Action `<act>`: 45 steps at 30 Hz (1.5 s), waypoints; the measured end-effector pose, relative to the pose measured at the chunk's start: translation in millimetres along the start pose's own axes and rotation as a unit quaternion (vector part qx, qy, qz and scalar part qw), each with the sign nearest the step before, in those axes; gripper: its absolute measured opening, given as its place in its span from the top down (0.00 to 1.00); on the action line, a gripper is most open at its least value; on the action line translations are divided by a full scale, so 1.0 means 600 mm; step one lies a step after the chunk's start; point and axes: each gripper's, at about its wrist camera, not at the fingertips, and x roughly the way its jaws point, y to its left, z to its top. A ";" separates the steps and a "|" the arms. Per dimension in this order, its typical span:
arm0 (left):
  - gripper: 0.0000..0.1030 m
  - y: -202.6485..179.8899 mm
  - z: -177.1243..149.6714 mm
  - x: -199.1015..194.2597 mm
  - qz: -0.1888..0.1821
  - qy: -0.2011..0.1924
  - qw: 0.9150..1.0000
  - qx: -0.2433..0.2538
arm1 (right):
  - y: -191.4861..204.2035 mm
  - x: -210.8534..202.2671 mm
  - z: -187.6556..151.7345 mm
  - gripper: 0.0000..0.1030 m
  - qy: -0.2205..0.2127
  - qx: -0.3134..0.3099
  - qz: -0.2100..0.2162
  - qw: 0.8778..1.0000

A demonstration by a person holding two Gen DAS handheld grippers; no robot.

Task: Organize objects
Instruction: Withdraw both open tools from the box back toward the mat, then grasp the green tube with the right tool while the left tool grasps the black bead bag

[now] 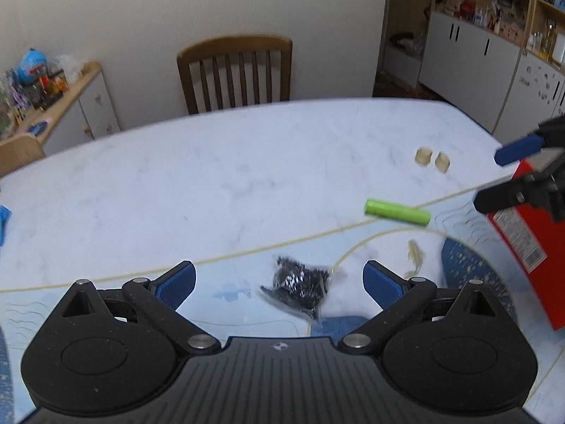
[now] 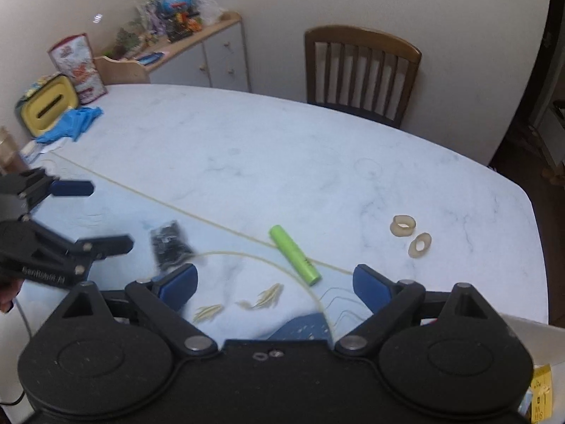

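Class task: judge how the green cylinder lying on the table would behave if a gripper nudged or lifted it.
The green cylinder lies on its side, so a nudge would probably roll it. It looks smooth and rigid, so it may slip between gripper pads. Being small, it is probably light.

A lime-green cylinder (image 2: 295, 254) lies flat at the centre of the right wrist view. Two pale beige rings (image 2: 411, 235) sit side by side to its right. A small black packet (image 2: 171, 243) lies at left centre.
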 end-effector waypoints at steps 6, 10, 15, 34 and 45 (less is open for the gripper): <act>0.01 -0.005 -0.013 0.045 -0.013 0.005 1.000 0.001 | -0.011 0.067 0.008 0.14 0.022 -0.002 -0.021 1.000; 0.01 -0.005 -0.020 0.065 -0.022 0.006 1.000 -0.004 | -0.015 0.106 0.009 0.19 0.037 -0.002 -0.027 0.999; 0.01 -0.006 -0.027 0.086 -0.018 0.005 1.000 0.002 | -0.015 0.141 0.008 0.23 0.047 -0.007 -0.026 0.999; 0.42 -0.014 -0.038 0.105 -0.031 -0.011 0.999 0.028 | -0.027 0.198 0.010 0.59 0.069 -0.014 -0.006 0.997; 0.54 -0.020 -0.034 0.100 -0.026 -0.005 0.999 0.021 | -0.014 0.194 0.002 0.85 0.062 -0.022 -0.013 0.998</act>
